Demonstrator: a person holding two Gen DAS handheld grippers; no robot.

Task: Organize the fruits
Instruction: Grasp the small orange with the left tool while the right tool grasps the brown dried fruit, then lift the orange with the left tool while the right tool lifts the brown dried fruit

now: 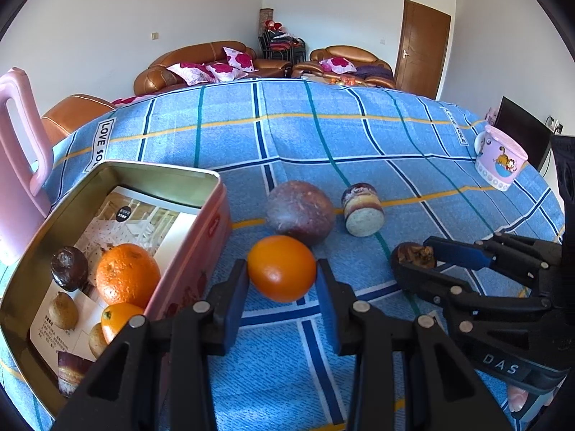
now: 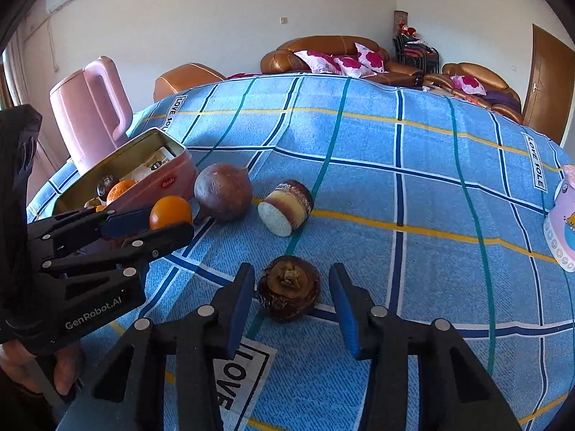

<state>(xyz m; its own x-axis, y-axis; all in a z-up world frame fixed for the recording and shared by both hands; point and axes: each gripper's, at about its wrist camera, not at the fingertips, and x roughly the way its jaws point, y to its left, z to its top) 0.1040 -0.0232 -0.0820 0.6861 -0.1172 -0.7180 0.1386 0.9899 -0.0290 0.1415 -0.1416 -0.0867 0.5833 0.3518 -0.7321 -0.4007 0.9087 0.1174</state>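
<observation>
Both hand-held grippers, left (image 1: 282, 276) & right (image 2: 291, 291): black plastic w/ blue pads, silver rivets, white "GenRobot.AI"/"DAS" lettering.

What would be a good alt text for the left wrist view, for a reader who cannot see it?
The left gripper closes its jaws on a round orange fruit over a blue checked tablecloth, beside an open pink metal tin holding more fruit. A dark purple round fruit lies behind it.

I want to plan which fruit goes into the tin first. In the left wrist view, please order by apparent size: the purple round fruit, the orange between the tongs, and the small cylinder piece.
1. Purple round fruit and orange: alike; the orange is nearer, so unsure.
2. Cylinder piece: smallest.
</observation>
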